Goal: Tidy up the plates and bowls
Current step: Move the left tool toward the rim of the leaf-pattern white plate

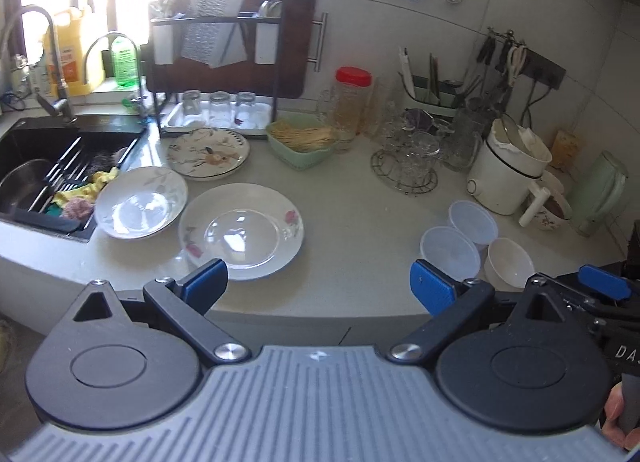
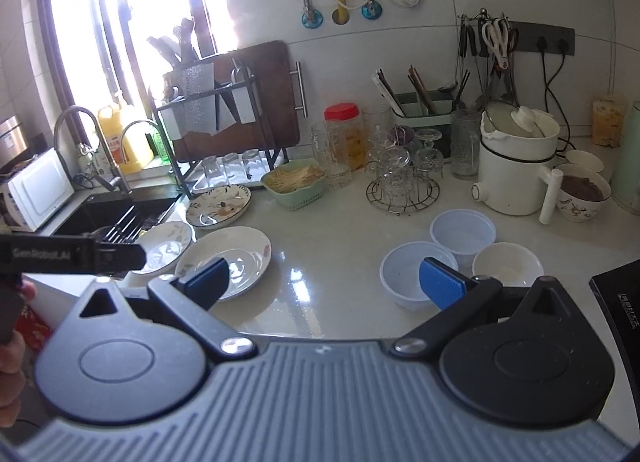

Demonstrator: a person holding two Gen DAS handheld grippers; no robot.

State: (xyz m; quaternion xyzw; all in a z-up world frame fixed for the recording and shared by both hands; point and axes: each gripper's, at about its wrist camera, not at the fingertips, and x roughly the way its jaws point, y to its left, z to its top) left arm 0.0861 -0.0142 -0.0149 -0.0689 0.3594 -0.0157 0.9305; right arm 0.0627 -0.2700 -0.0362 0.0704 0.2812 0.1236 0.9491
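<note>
Both grippers — left [image 1: 318, 286], right [image 2: 324, 282] — hang jaws spread at the counter's [image 1: 352, 197] front edge, plates [image 1: 240, 229] and bowls [image 2: 416, 274] untouched.

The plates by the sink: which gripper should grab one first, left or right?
Probably left. The left gripper is open and faces the rose plate directly, while the right gripper, also open, sits nearer the bowls.

Sink [image 1: 48, 165]: I see it at far left, black, with a yellow cloth [image 1: 94, 185] inside.
Faucet [image 1: 48, 61]: arched over the sink.
Green basket [image 1: 300, 143]: I make out pale strands in it, beside the red-lidded jar [image 1: 352, 103].
Glassware [image 2: 400, 165]: clustered on a wire trivet.
White cooker [image 2: 516, 165]: right, near the wall.
Cutting board [image 2: 256, 101]: leaning behind my view of the rack.
</note>
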